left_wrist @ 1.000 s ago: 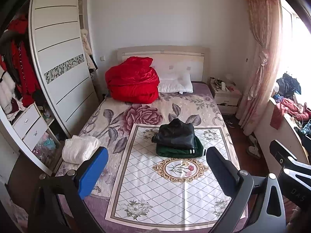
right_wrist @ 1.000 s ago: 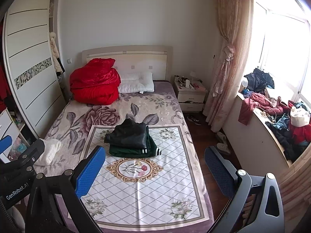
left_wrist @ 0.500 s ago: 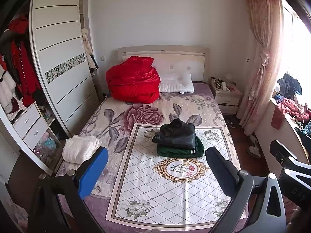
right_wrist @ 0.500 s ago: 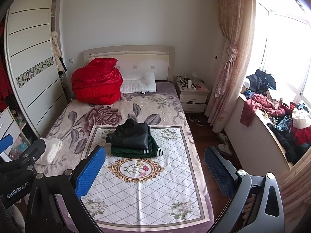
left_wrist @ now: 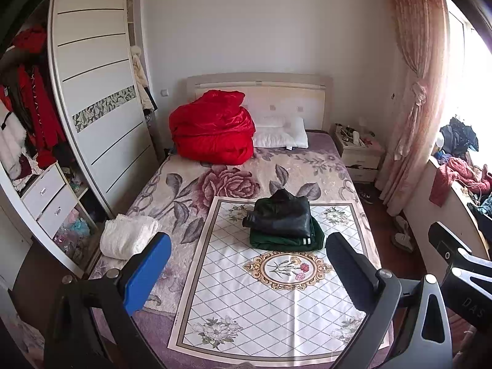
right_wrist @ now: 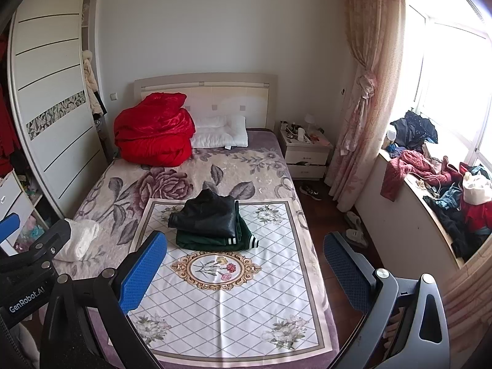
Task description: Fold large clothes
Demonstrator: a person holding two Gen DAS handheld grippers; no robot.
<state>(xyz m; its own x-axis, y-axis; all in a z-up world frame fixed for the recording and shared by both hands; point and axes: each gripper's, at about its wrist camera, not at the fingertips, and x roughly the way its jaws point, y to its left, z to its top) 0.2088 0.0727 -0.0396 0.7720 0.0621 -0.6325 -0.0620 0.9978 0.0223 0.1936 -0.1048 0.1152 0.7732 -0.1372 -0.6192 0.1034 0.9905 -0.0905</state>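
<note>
Bed: it fills the middle of both my views, under a floral cover with big rose prints, its headboard against the far wall.
Wardrobe: left of frame, white sliding door with a patterned strip; red clothes hang in the open part at the far left.
Curtain: pink, tied back, upper right of frame beside the bright window.
Mat: a white diamond-patterned cloth with a flower medallion, spread on the near half of the bed, lower centre.
Red quilt: bundled at the head of the bed, upper centre, touching a white pillow to its right.
Window ledge: right edge, heaped with loose clothes.
Nightstand: between the bed and the curtain, small clutter on top.
Folded stack: a black jacket lies folded on top of a green garment with white stripes, on the far end of the mat, centre of frame.
White bundle: a fluffy white piece at the bed's left edge, well apart from the stack.
My left gripper: fingers spread wide and empty, above the near end of the bed, touching nothing.
My right gripper: likewise spread wide, nothing between the blue pads, clear of the clothes.
</note>
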